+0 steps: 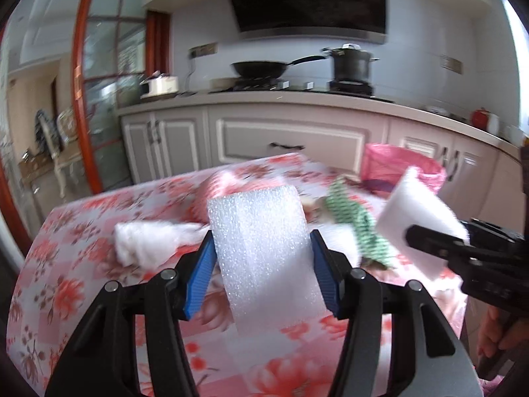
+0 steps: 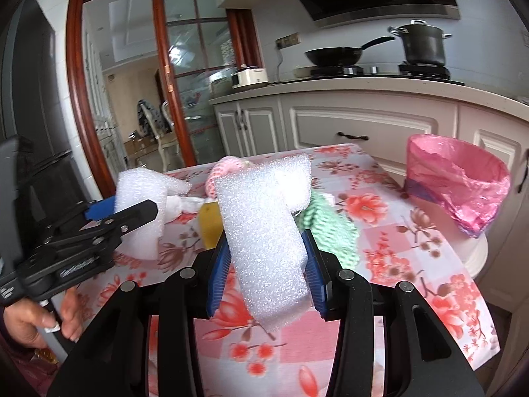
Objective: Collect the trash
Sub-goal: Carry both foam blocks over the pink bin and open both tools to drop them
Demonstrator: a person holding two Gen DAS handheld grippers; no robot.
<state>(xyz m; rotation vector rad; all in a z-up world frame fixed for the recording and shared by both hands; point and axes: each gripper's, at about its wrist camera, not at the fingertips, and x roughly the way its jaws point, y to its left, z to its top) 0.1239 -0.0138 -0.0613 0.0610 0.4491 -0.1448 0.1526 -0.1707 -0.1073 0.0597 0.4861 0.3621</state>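
Judging by the dimpled, airy surface, I expect both foam pieces to weigh almost nothing, squash easily and spring back, so a firm pinch across the middle of the flat sides should carry them, though a draught or quick swing could work them loose. On my left, the left gripper has its jaws pinching a white foam strip across its width, held clear above the desk. Just right of it the right gripper has its jaws pressed on a thicker bent foam block, also lifted off the floral cloth. Both are bright white, pebbly and slightly translucent at the edges. Far right, beyond the desk edge, the bin with the pink bag stands open.
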